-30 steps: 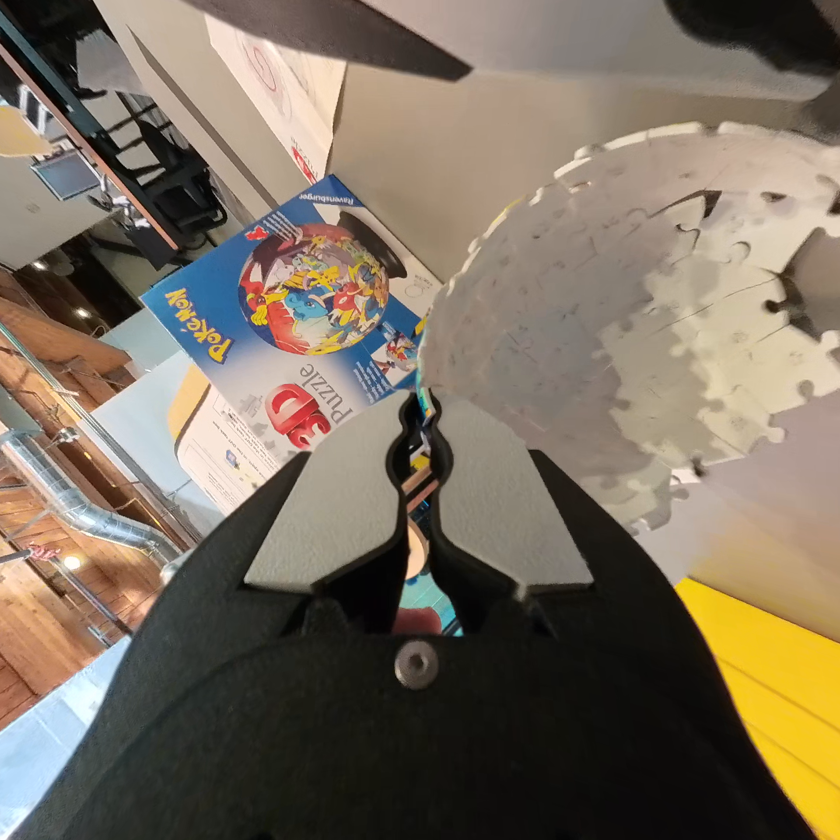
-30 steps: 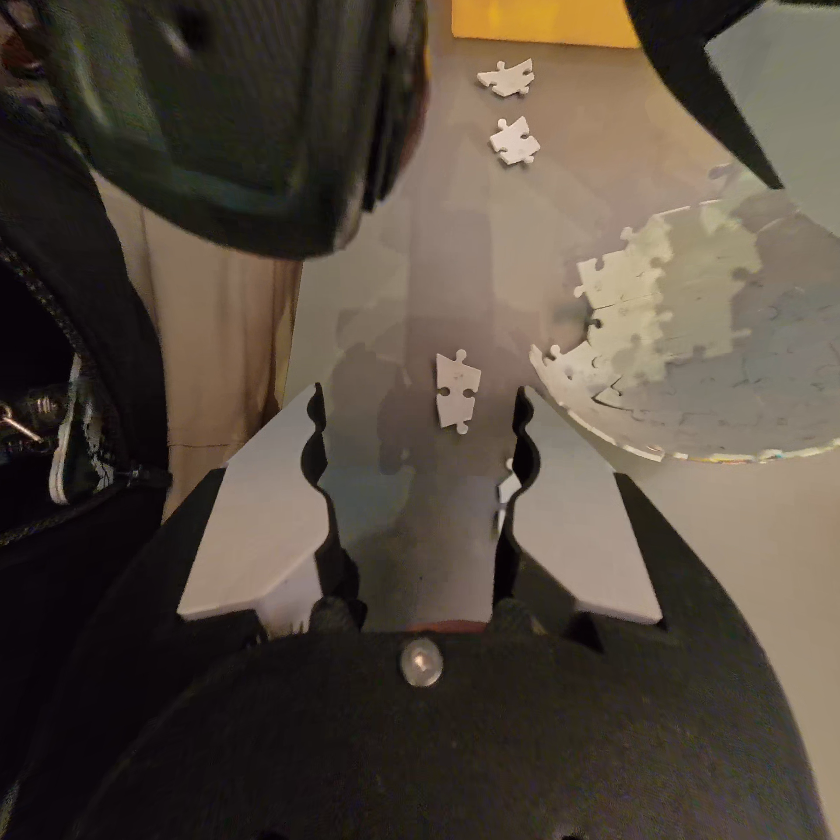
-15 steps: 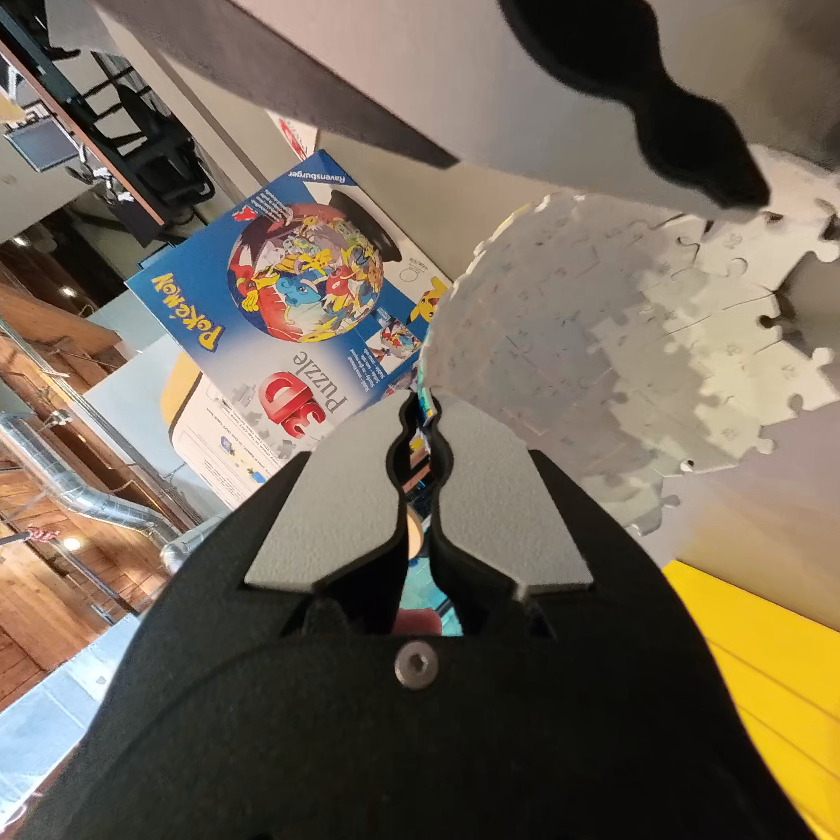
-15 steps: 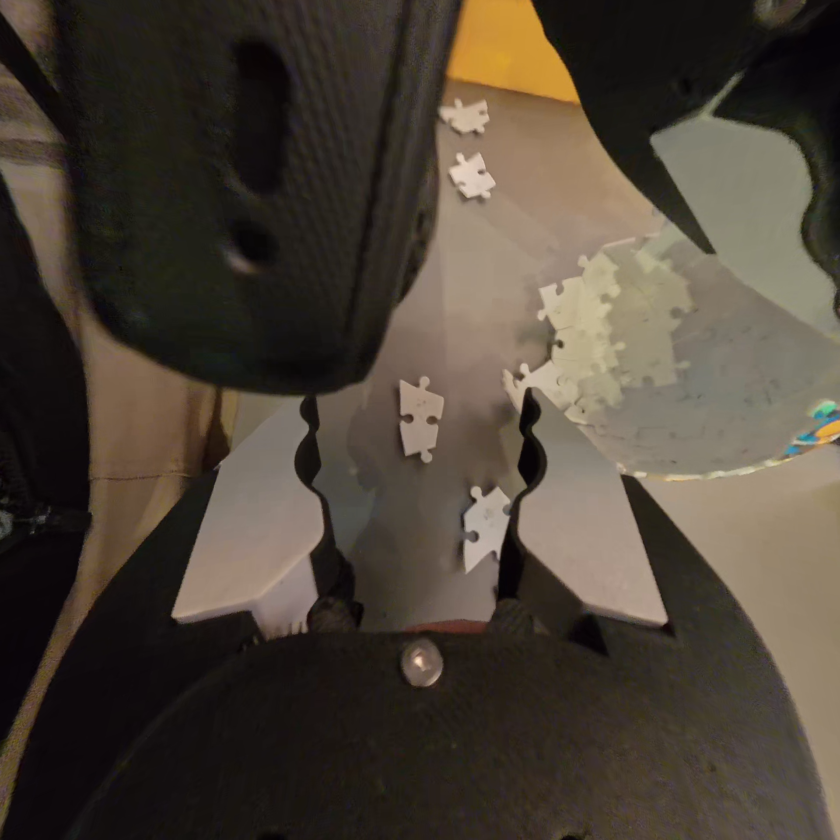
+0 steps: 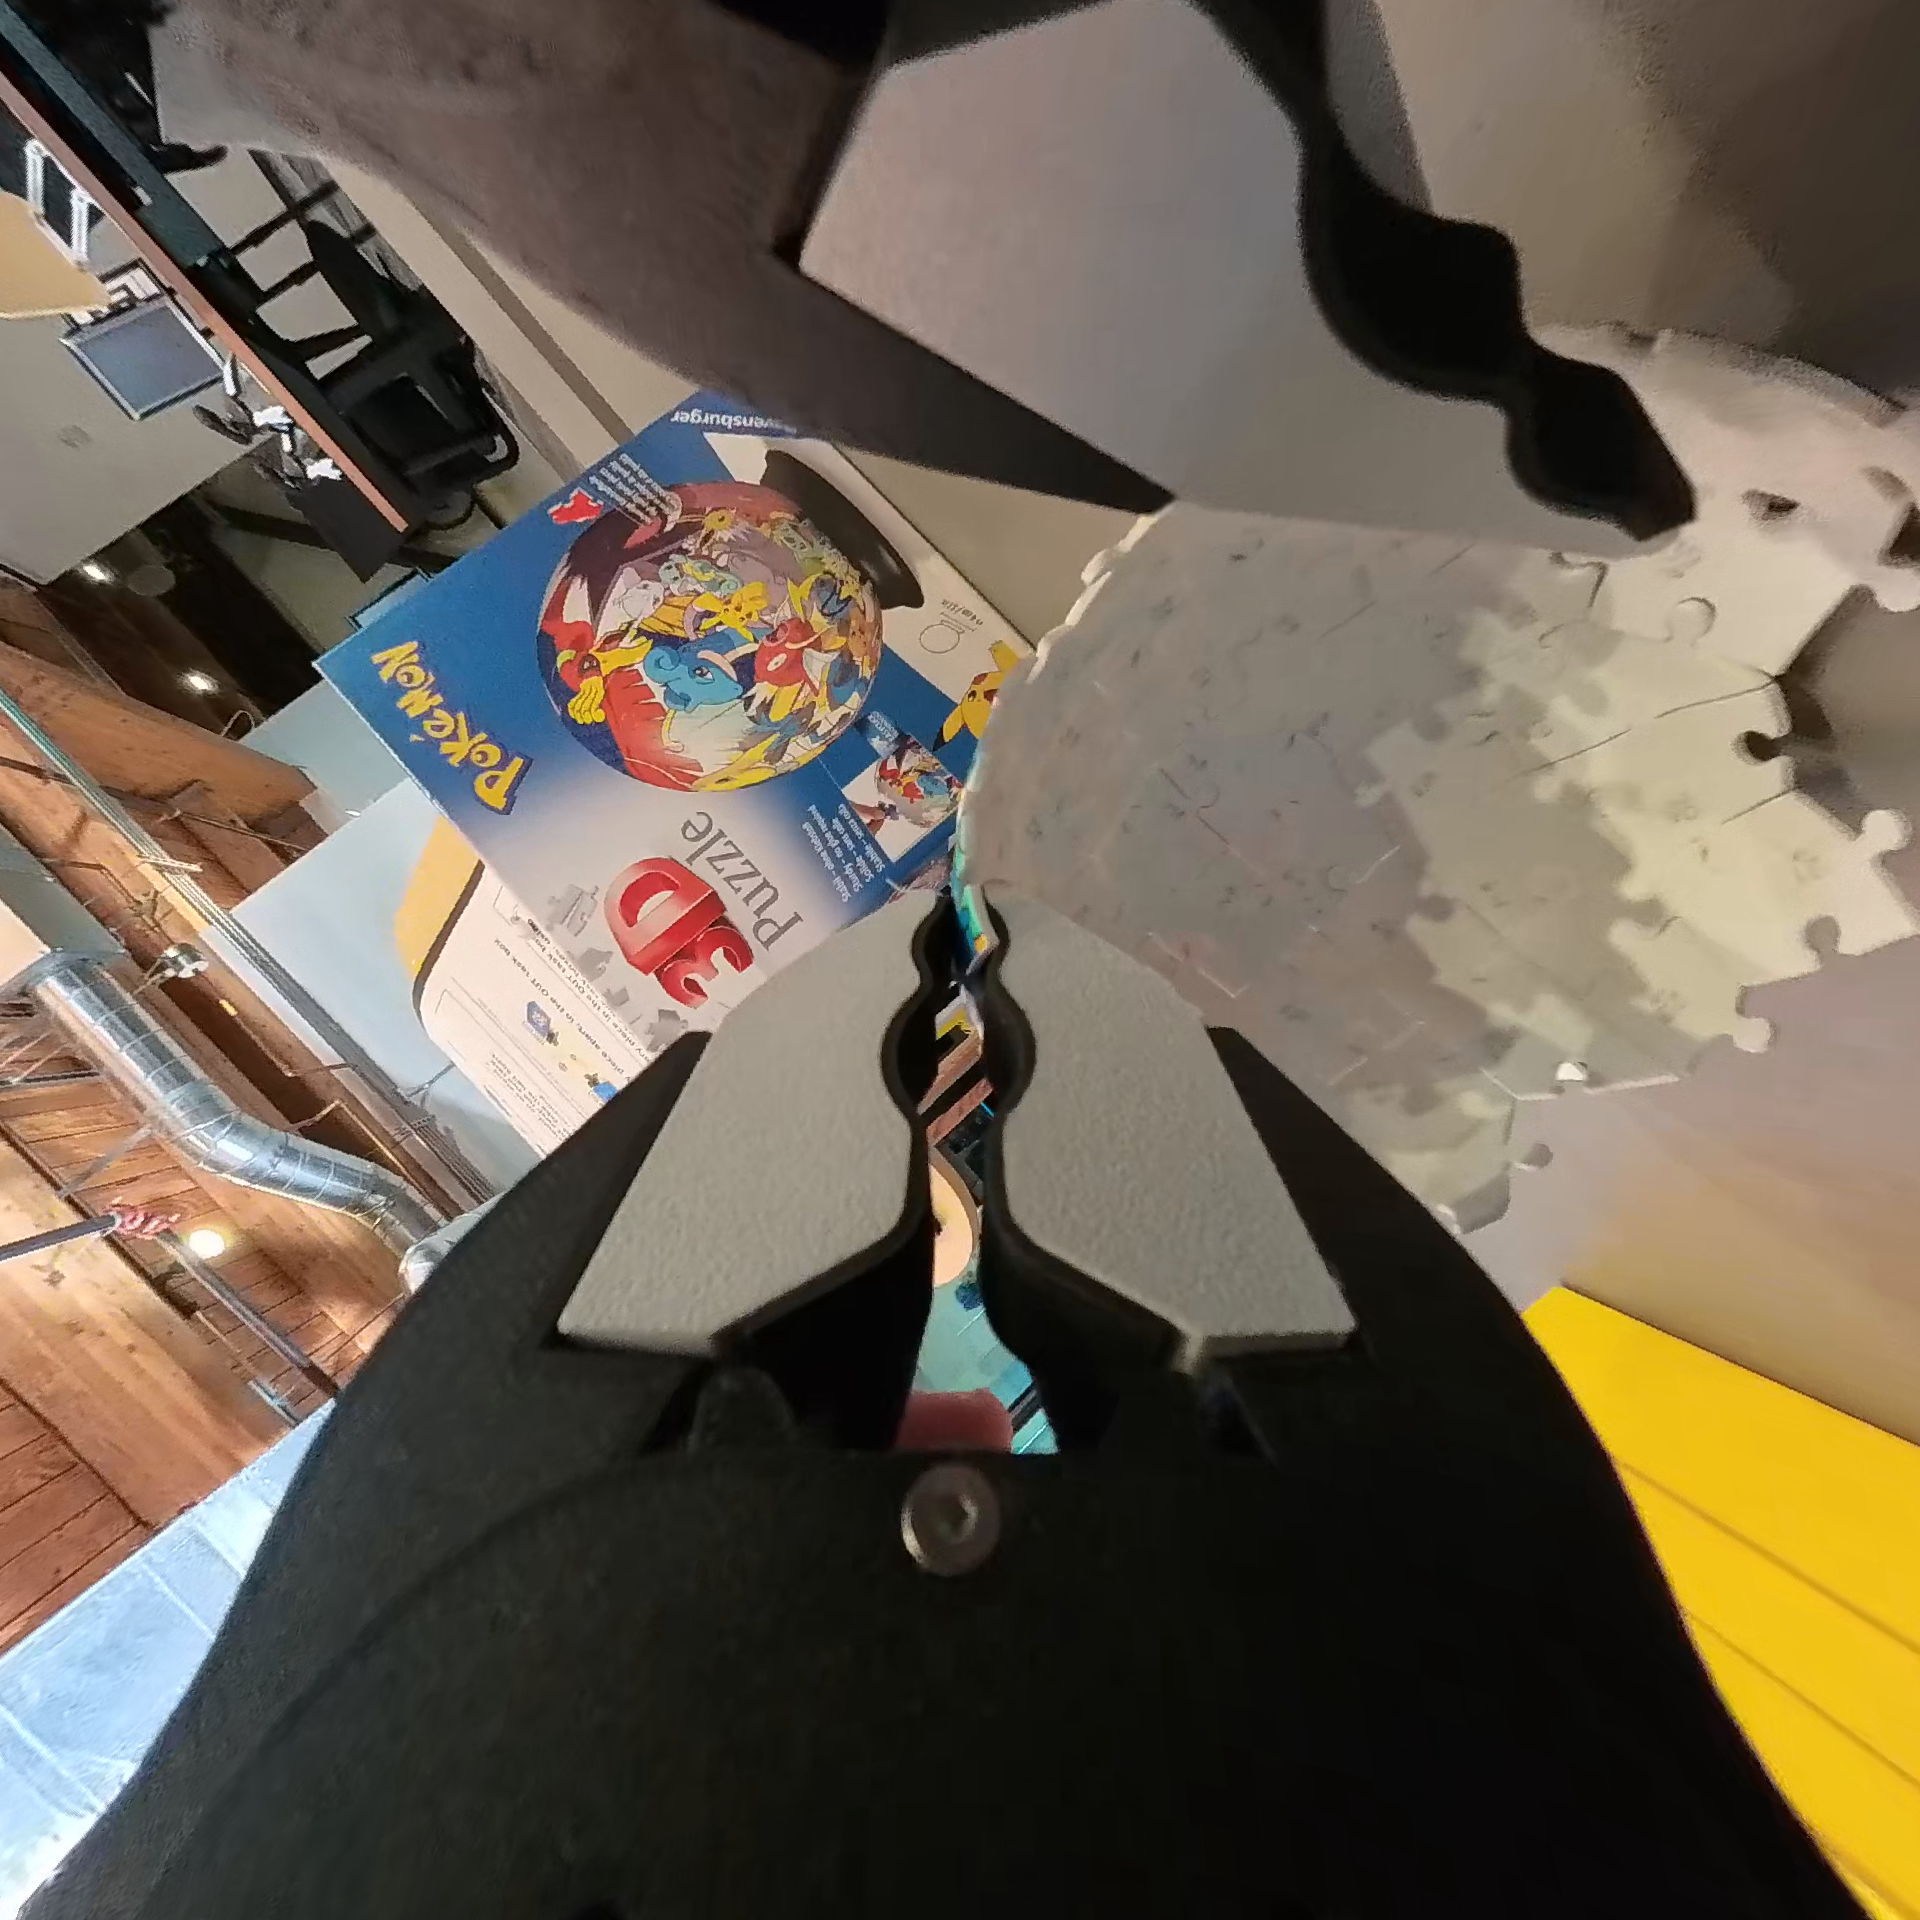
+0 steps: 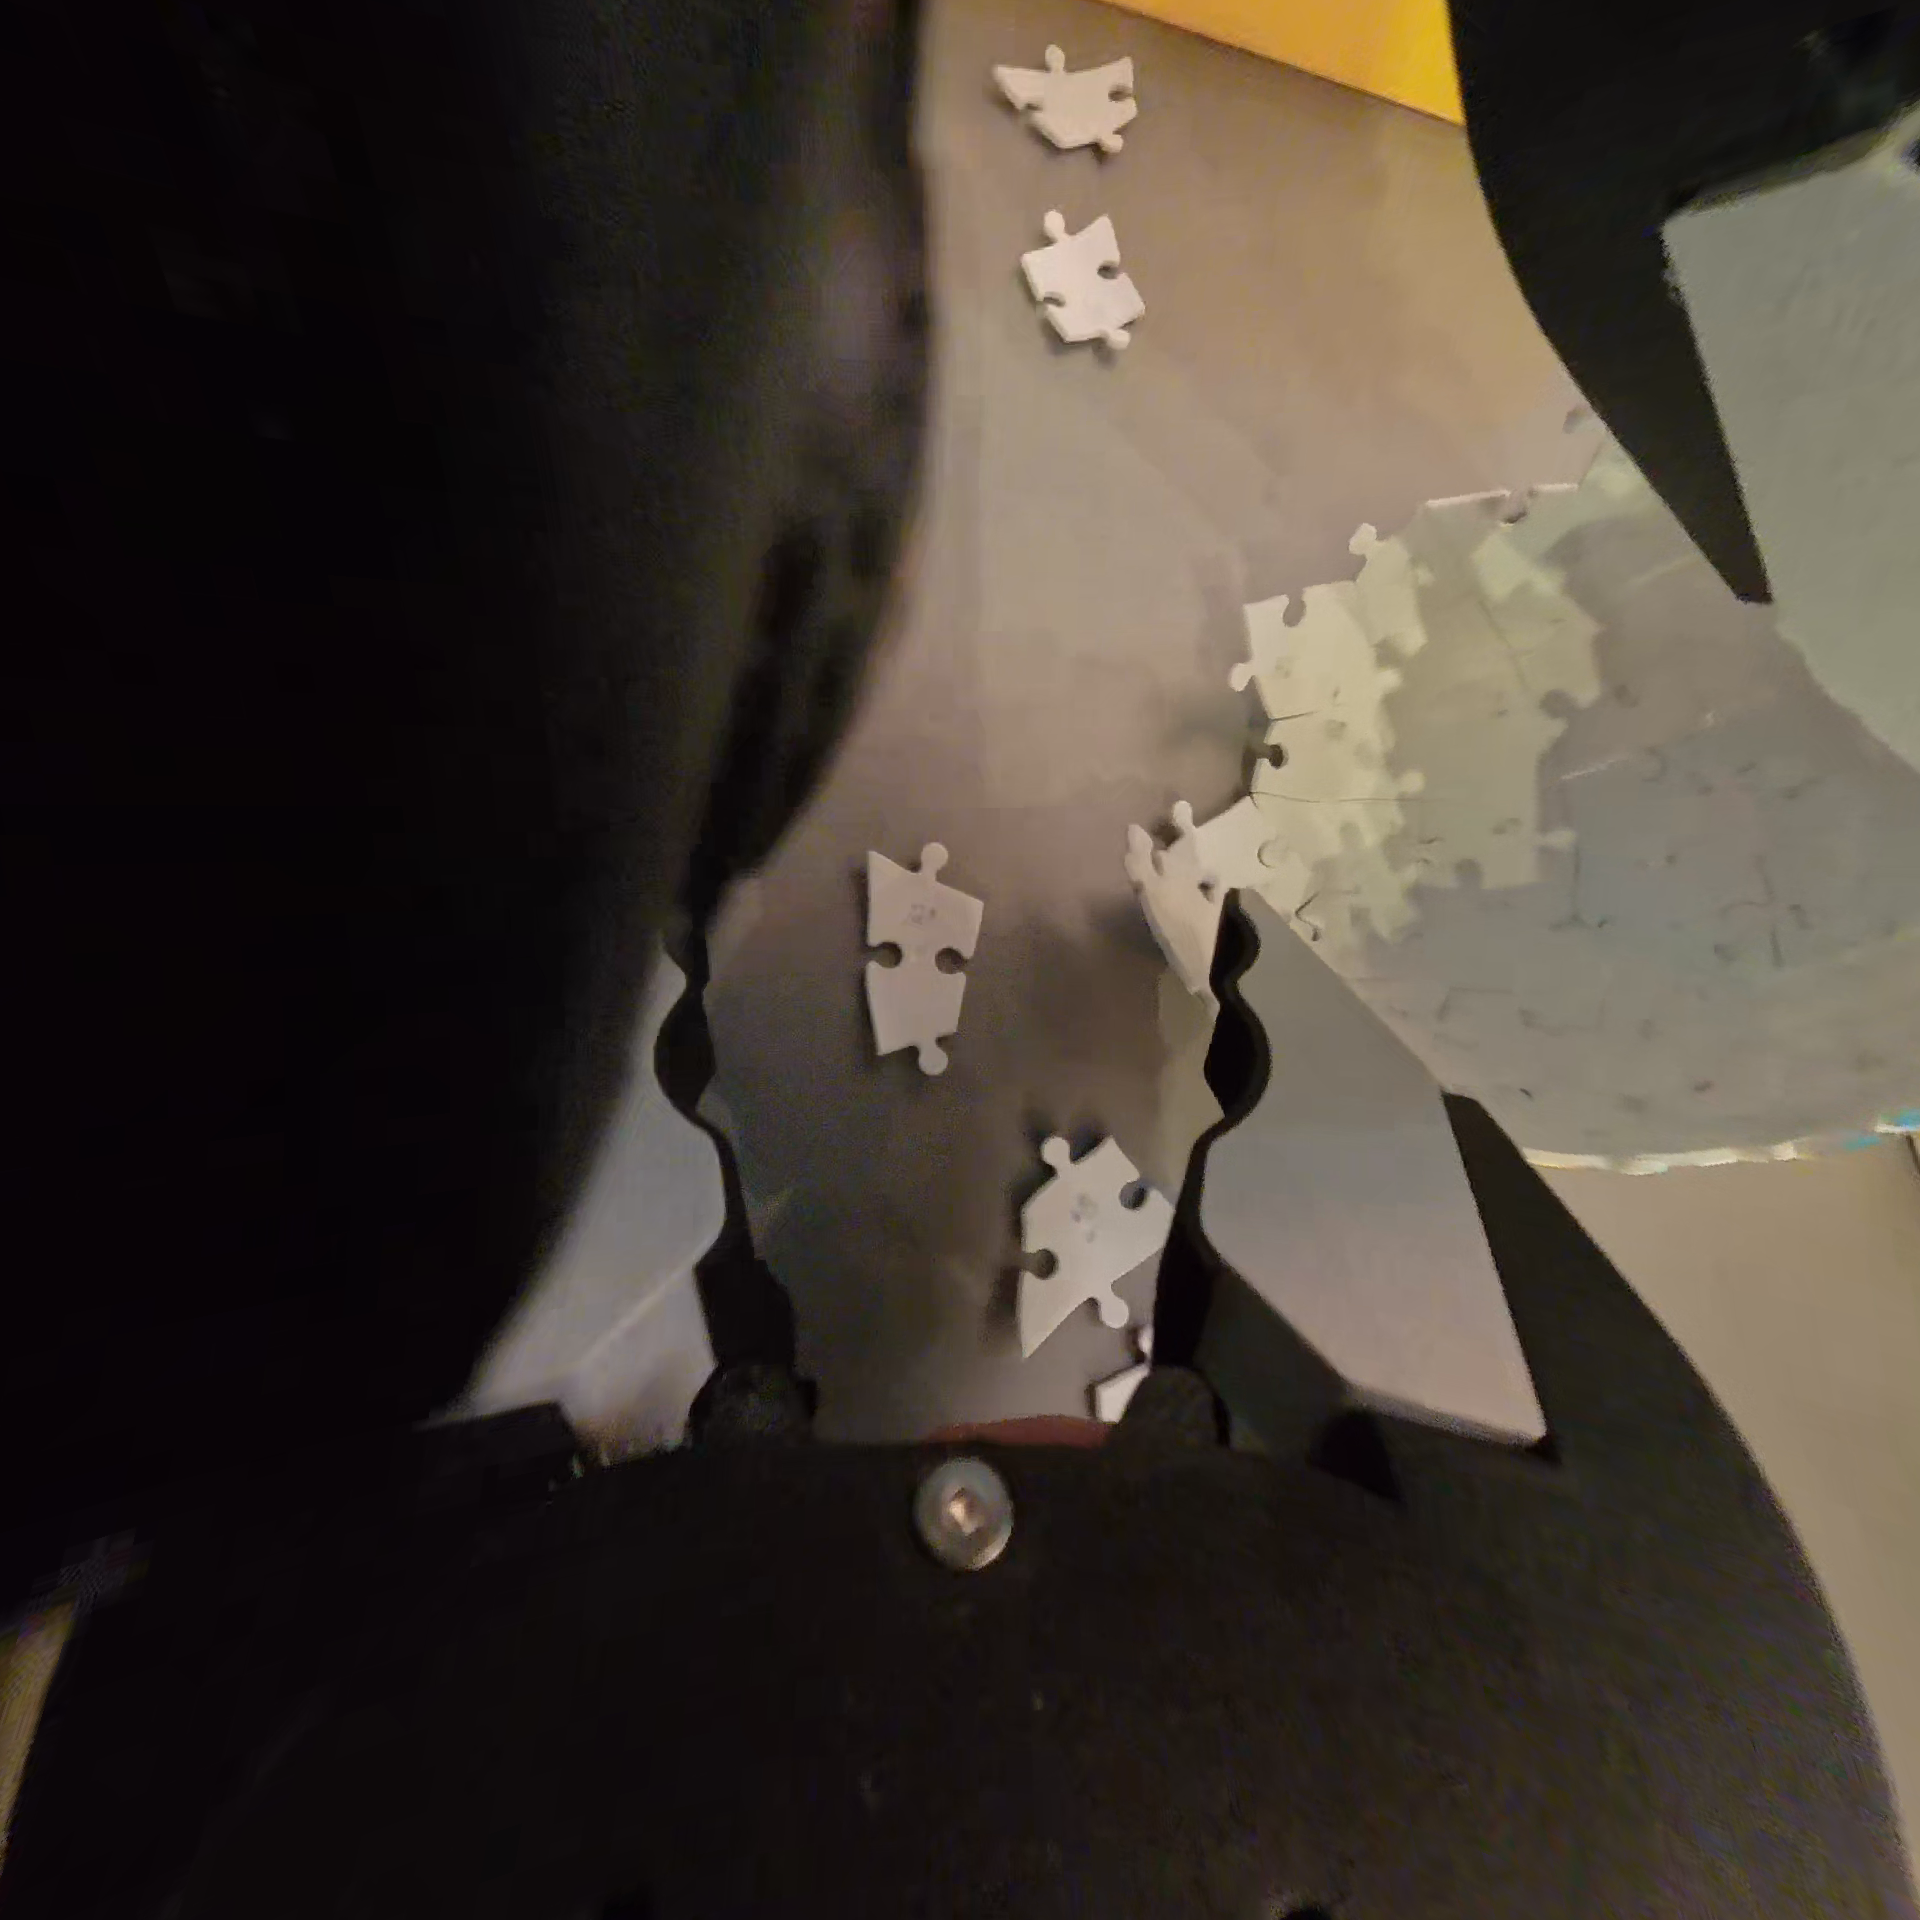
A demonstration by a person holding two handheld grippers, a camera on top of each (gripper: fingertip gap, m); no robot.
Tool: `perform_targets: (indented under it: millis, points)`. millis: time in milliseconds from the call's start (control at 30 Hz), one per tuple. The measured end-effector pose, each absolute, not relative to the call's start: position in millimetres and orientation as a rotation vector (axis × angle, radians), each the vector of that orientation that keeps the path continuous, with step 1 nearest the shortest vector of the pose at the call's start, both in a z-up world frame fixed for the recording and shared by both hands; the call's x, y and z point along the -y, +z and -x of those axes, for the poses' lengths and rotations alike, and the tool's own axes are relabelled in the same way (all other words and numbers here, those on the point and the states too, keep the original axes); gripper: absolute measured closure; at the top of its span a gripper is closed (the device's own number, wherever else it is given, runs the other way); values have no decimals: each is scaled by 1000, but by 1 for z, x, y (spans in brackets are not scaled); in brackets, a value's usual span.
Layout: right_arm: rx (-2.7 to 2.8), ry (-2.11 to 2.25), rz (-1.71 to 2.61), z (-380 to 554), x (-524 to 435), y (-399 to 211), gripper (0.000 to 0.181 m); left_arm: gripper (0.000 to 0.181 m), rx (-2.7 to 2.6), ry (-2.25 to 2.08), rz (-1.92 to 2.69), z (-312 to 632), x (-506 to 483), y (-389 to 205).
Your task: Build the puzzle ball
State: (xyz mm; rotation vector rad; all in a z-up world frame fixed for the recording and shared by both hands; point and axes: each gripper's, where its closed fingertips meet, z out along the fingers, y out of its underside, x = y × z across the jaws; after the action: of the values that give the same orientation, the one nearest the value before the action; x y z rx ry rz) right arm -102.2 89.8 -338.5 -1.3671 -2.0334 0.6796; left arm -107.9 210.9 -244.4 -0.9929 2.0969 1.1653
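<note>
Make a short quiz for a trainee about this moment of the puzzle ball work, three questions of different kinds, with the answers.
1. True or false: the left gripper is shut on the rim of the half-built puzzle ball shell.
2. Multiple choice: the right gripper is A) shut on a piece, B) open over loose pieces, C) holding the shell.
3. Short answer: which side of the joined pair of pieces on the grey table faces up?

Key
1. True; its jaws pinch the shell's edge.
2. B; its jaws stand apart, with the pair and a single loose piece seen between them.
3. The plain white back.
</note>
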Motion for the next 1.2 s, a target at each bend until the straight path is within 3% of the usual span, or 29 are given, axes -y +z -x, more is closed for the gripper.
perform_targets:
  millis: [33, 300, 500, 533, 700, 800, 1200]
  points:
    - [2034, 673, 1366, 102, -92, -339, 85, 179, -2098, 1165, 994, 108, -211, -244]
    - [1861, 830, 1412, 91, -104, -301, 98, 179, -2076, 1164, 1057, 110, -212, -244]
    - [1421, 985, 1802, 70, -148, -280, 117, 179, -2037, 1188, 1132, 114, -215, -243]
    - [1320, 1032, 1894, 68, -154, -282, 124, 179, -2022, 1195, 1171, 117, -216, -243]
    - [1111, 1109, 2194, 74, -157, -314, 118, 179, -1984, 1206, 1226, 122, -215, -242]
    - [1025, 1192, 2294, 84, -156, -329, 124, 179, -1970, 1211, 1230, 122, -214, -242]
    - [1020, 1176, 2308, 97, -160, -340, 157, 179, -1938, 1208, 1220, 118, -206, -243]
